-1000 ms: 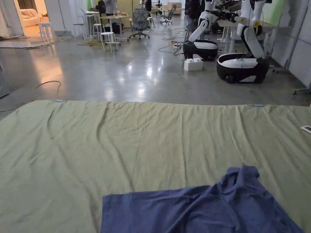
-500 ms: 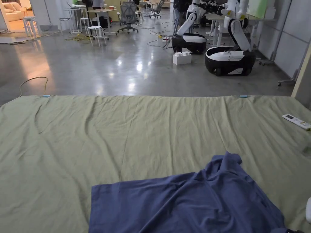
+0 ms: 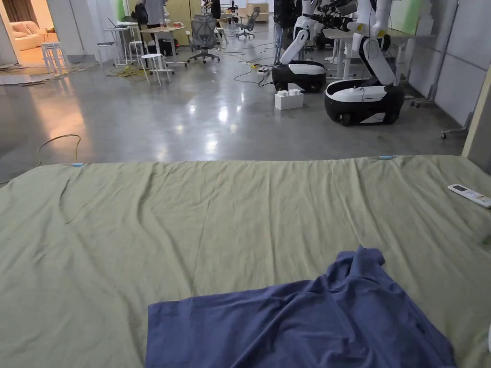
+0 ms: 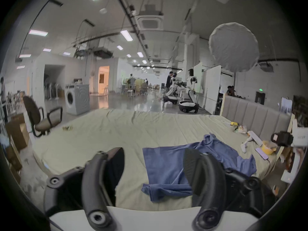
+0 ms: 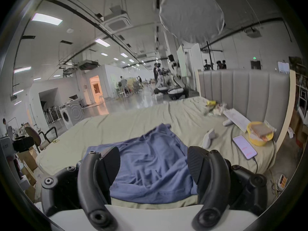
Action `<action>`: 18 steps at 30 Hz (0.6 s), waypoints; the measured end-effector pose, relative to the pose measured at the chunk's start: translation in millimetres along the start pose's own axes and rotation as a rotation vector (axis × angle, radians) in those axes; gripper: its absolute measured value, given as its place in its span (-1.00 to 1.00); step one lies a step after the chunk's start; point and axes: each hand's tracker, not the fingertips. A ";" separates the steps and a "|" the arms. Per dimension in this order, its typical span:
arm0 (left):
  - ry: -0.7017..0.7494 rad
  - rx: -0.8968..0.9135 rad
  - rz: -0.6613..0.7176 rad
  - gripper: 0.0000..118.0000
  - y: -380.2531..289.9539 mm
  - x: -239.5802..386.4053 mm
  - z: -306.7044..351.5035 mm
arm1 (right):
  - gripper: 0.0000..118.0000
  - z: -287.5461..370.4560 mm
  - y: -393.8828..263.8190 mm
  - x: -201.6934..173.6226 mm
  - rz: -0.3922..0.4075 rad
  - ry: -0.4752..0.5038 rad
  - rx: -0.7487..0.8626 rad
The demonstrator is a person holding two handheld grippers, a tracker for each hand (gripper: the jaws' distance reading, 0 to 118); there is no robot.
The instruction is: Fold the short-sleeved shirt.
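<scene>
A blue short-sleeved shirt (image 3: 307,321) lies rumpled on the green bedsheet (image 3: 192,215) near the bed's front edge, one part bunched up at its far right. In the left gripper view the shirt (image 4: 168,166) sits ahead and to the right of my left gripper (image 4: 154,161), whose jaws stand wide apart with nothing between them. My right gripper (image 5: 154,161) hovers open just short of the shirt (image 5: 150,161), at its near hem. The right gripper (image 4: 281,138) also appears far right in the left gripper view.
A white remote (image 3: 470,195) lies at the bed's right edge. Near the grey headboard (image 5: 241,91) sit a phone on a cable (image 5: 244,147), a yellow bowl (image 5: 260,134) and small clutter. Wheeled robots (image 3: 364,98) stand on the floor beyond the bed.
Only the head camera has shifted, bringing the remote into view on the right. The shirt lies as it did.
</scene>
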 end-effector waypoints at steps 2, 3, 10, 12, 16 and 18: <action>-0.017 0.005 -0.014 -0.19 6.4 3.7 1.3 | 0.05 3.0 4.1 -7.9 -0.005 0.014 0.002; -0.016 -0.001 -0.006 -0.43 7.1 -1.1 -5.0 | -0.27 2.9 6.1 -11.3 -0.008 0.027 0.008; -0.053 0.050 0.108 -1.00 32.7 27.3 34.5 | -1.00 2.8 8.8 -27.3 -0.027 0.066 -0.007; -0.069 0.035 0.084 -1.00 30.1 21.3 32.6 | -1.00 2.8 9.7 -30.7 0.010 0.056 -0.021; -0.065 0.014 0.005 -1.00 24.4 20.9 32.1 | -1.00 1.9 10.4 -29.9 0.013 0.061 -0.023; -0.065 0.011 0.005 -1.00 23.6 14.4 31.2 | -1.00 -0.1 11.7 -30.7 0.011 0.062 -0.017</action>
